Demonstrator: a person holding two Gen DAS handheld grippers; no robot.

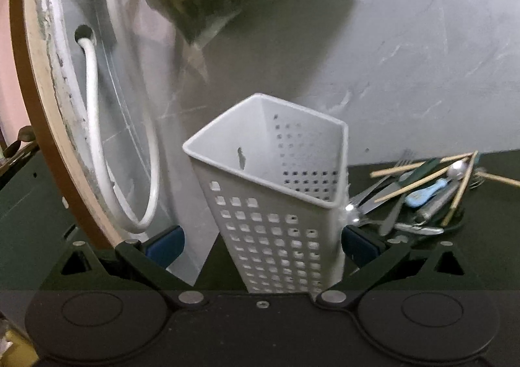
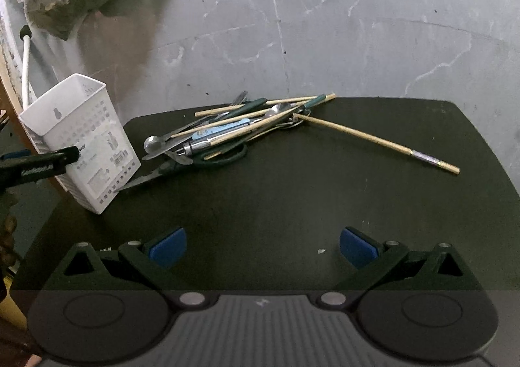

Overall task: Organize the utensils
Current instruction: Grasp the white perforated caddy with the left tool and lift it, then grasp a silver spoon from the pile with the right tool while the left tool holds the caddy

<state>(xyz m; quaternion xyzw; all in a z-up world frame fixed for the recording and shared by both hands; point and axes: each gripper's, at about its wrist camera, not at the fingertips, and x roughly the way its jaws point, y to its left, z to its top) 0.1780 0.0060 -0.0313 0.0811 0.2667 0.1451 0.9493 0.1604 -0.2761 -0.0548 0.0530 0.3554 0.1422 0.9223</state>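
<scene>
We are at the start: the white perforated holder (image 1: pixel 276 191) sits tilted between our left gripper (image 1: pixel 262 243) fingers, whose jaws are wide and not clearly clamping it. The right gripper (image 2: pixel 262 245) hovers wide open and empty over the dark table (image 2: pixel 325 204). The utensil pile (image 2: pixel 227 133) lies at eleven o'clock, one loose chopstick (image 2: pixel 380 141) at one. Next, probably steadying the holder, then picking from a tangled heap; scissors (image 2: pixel 182 165) lie underneath.
</scene>
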